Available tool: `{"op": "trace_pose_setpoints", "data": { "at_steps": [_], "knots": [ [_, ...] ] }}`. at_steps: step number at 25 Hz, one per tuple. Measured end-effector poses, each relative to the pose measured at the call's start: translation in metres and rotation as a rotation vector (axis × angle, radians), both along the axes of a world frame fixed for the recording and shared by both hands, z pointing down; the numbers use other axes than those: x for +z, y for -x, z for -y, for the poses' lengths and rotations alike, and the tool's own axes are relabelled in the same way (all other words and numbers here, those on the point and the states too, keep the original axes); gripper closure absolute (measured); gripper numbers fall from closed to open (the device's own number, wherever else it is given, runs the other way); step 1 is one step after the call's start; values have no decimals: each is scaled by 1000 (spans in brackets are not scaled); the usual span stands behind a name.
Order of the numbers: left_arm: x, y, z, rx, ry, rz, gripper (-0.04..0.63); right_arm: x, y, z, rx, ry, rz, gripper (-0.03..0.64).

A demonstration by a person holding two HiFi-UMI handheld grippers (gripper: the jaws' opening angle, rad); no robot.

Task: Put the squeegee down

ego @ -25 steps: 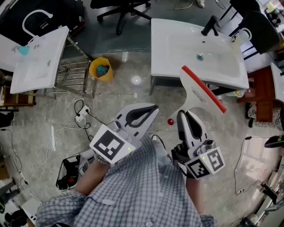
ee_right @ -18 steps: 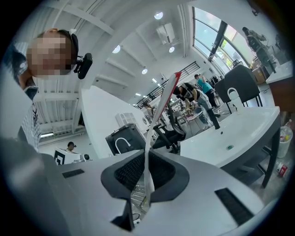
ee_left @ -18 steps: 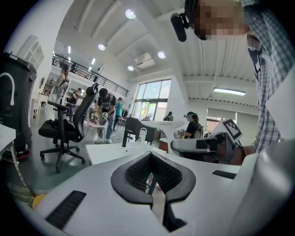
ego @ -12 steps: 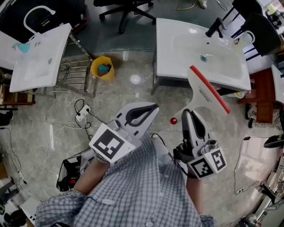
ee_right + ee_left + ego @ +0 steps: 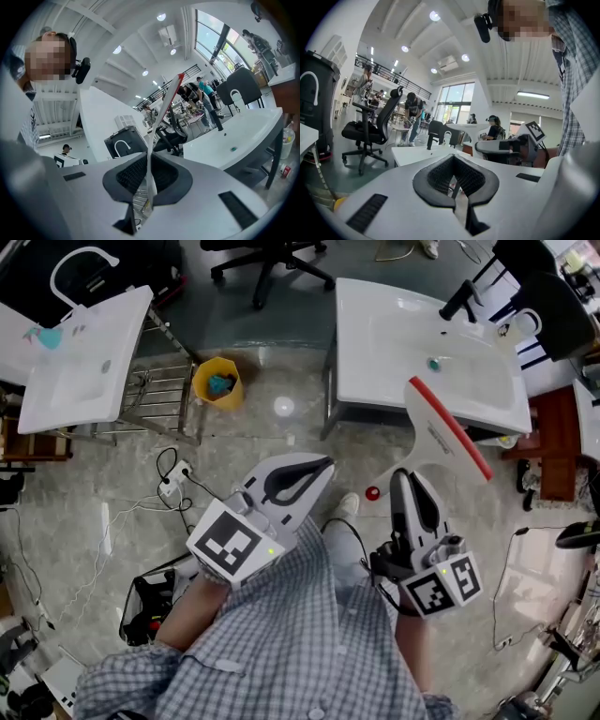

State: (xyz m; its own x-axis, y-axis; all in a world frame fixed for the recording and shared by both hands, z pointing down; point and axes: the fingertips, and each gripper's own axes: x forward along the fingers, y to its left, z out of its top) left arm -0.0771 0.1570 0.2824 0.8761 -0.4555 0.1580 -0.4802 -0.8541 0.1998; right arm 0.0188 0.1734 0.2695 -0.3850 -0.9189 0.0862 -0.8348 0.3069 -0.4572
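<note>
The squeegee (image 5: 437, 439) is white with a red blade edge. It sticks up and forward out of my right gripper (image 5: 412, 491), which is shut on its handle; the blade end hangs over the front edge of the white sink (image 5: 394, 343) at the right. In the right gripper view the squeegee (image 5: 157, 126) shows edge-on as a thin white strip between the closed jaws of my right gripper (image 5: 149, 187). My left gripper (image 5: 292, 482) is held level at the middle, shut and with nothing in it. The left gripper (image 5: 457, 187) view shows its jaws pressed together.
A second white sink (image 5: 80, 352) on a metal frame stands at the far left. A yellow bin (image 5: 216, 383) sits on the floor between the sinks, cables and a power strip (image 5: 172, 487) lie at the left, and an office chair (image 5: 267, 259) stands at the back.
The squeegee and my right gripper have drifted slightly to the right and nearer the right sink. The left gripper has hardly moved.
</note>
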Motion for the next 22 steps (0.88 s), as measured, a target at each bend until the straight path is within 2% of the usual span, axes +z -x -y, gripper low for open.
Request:
{"op": "trace_pose_setpoints", "data": {
  "at_steps": [13,22],
  "knots": [
    [2,-35,26,-55,-21,16,589,13,-38,32,-50,11,21,588],
    [4,-95,63,-166,-2,24,589,17,-102,81,-158,15,27,588]
  ]
}}
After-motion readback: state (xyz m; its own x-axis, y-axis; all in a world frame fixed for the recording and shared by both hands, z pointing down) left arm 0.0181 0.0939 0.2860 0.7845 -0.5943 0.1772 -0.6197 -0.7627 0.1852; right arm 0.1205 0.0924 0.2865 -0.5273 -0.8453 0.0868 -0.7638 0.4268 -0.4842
